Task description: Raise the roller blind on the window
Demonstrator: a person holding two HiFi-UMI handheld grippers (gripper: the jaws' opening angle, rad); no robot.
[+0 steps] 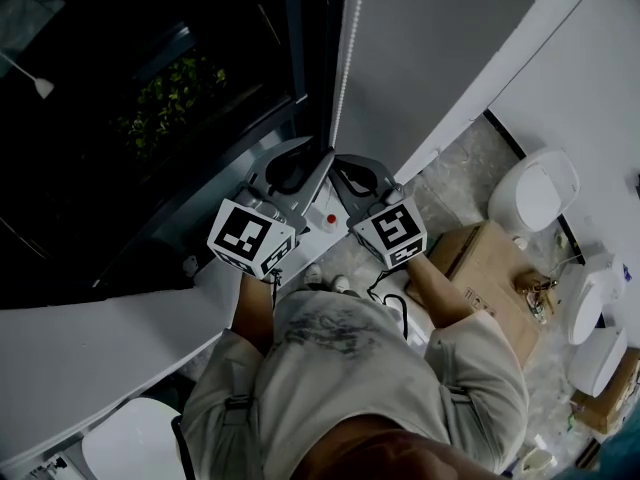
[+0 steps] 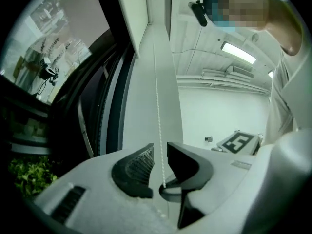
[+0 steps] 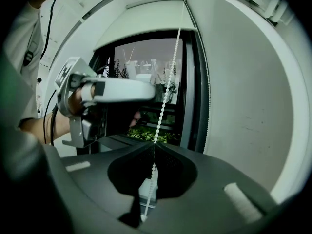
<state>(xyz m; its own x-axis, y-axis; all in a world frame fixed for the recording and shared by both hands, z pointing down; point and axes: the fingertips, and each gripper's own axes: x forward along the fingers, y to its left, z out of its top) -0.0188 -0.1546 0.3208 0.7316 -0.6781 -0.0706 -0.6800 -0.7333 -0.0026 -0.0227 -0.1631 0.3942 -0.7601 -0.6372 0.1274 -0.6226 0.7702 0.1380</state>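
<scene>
Head view: I count two grippers, both level and close together at the window frame. The left gripper (image 1: 316, 161) and right gripper (image 1: 346, 171) meet at one white bead chain (image 1: 345, 58), which runs straight up the frame beside the dark window glass (image 1: 150, 88). A white sill (image 1: 100, 348) lies to my left. On my right the floor holds one cardboard box (image 1: 495, 268) and three white rounded items that I cannot name, so there is little room on that side.

Left gripper view: the two jaws stand apart with a narrow gap between them. The chain hangs down through that gap, and neither pad presses on it. Its long axis is vertical, following the pale edge strip of the window. The right gripper's marker cube (image 2: 239, 141) sits just beside it, to the right.

Right gripper view: the jaws are pinched together on the chain, which continues below them. Above, the chain rises to the left gripper's tip and on towards the roller blind (image 3: 146, 23). The blind lies across the window top with its long axis horizontal. Its lower edge leaves the glass and some green plants (image 3: 146, 133) uncovered. A plain wall (image 3: 243, 106) closes off the right.
</scene>
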